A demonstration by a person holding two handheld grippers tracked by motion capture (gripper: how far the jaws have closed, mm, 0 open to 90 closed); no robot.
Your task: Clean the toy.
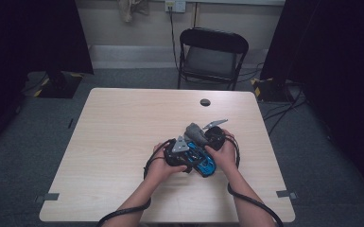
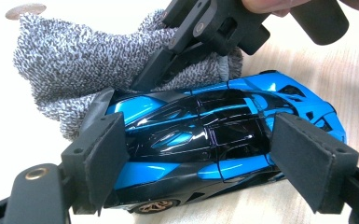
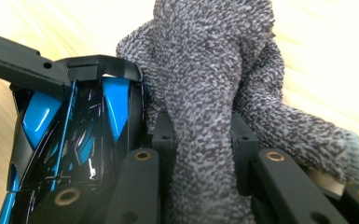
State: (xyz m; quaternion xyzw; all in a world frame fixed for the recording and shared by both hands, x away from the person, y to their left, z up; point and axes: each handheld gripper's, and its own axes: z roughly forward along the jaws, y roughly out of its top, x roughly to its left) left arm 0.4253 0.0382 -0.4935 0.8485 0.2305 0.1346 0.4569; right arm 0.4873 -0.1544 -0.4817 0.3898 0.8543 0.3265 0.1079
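Nearest the person, the left claw [image 2: 200, 163] straddles the blue toy car [image 2: 214, 140], a pad [image 2: 102, 158] at each end (whether they press on it I cannot tell). Just beyond, the right claw [image 3: 200, 140] is clamped on a grey cloth [image 3: 210, 93] lying against the car. Farther off, bare worktop [image 1: 123, 118], then a black chair [image 1: 212, 56].

Blue-black toy car [image 2: 205, 140], speckled grey cloth [image 3: 214, 93]
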